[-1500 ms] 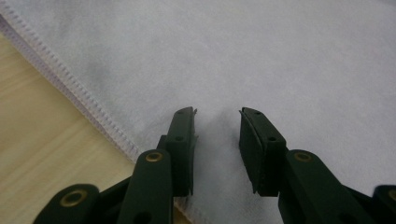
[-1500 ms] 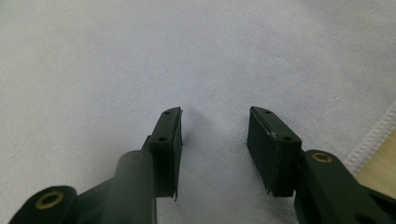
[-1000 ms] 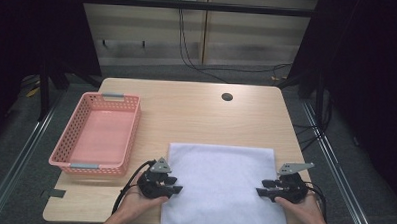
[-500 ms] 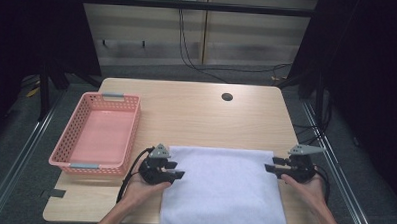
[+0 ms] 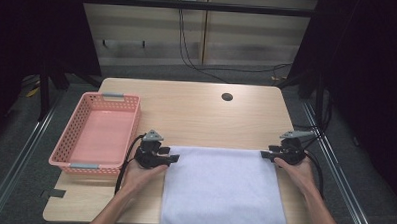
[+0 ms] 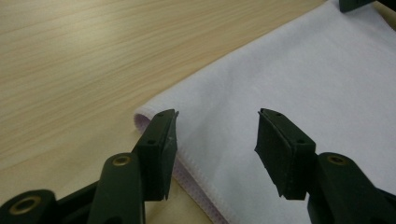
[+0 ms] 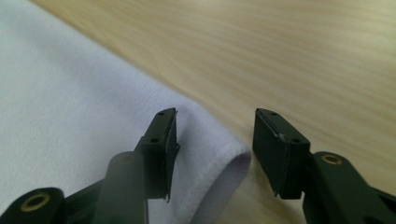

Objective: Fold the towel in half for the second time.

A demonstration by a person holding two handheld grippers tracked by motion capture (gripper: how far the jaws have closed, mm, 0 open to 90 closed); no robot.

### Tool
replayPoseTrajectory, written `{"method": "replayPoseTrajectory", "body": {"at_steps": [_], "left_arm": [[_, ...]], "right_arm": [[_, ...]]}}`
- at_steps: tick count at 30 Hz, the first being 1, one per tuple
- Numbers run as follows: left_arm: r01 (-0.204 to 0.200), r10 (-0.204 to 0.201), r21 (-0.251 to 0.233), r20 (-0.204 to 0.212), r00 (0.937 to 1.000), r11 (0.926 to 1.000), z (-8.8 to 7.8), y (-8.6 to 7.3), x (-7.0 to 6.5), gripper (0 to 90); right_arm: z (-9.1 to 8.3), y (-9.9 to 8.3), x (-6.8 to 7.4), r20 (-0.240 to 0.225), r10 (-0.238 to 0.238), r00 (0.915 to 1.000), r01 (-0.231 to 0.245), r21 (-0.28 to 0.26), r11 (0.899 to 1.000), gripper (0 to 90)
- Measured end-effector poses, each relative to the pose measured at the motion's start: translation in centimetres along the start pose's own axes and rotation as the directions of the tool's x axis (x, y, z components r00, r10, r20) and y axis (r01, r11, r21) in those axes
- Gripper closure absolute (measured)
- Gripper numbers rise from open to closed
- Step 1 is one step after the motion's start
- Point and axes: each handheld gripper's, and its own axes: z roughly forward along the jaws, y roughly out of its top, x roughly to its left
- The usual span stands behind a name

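Tongs [image 5: 174, 158] hover over towel [image 5: 223, 193] on wooden table [image 5: 196, 112].

gripper: right gripper [image 7: 215, 140], two black jaws coming up from the bottom, a clear gap between them, not pinching anything

jaw motion: they've just been opening, and the folded corner sits low in the gap, loose

cloth: white towel [image 7: 70, 107] spread flat, taking up the left side

corner: rounded fold with a stitched hem, poking out just past the left jaw, pads off it

table: light wood table [image 7: 289, 51], bare grain across the top and right

focus: far edge is a bit blurry
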Motion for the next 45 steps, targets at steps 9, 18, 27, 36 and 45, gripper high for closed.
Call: {"method": "replayPoseTrajectory", "body": {"at_steps": [9,18,27,36,45], "left_arm": [[0.028,-0.03,-0.03,-0.072,0.997,0.9992,1.6,0.4,1.0,41.3],[0.016,-0.016,0.007,-0.07,0.9974,0.9998,2.6,0.0,2.0,43.8],[-0.047,0.046,0.032,0.038,0.9982,0.9984,2.7,0.1,1.6,81.1],[-0.021,0.023,-0.02,0.11,0.9936,0.9996,1.3,1.5,1.2,85.3],[-0.031,0.036,-0.075,0.071,0.9968,0.9967,-0.7,4.7,1.8,85.5]], "right_arm": [[-0.6,-0.7,-0.1,-0.038,0.002,0.9993,-0.002,0.008,1.0,72.9],[-0.5,-0.7,0.0,-0.062,0.011,0.998,-0.011,0.007,1.0,83.3],[-0.7,-0.7,-0.2,-0.085,0.029,0.9959,-0.029,-0.007,1.0,85.3],[-2.6,0.4,-0.7,-0.106,0.04,0.9935,-0.051,-0.103,0.993,85.8],[-4.7,3.1,-1.0,-0.097,0.027,0.9949,-0.047,-0.201,0.979,86.1]]}}
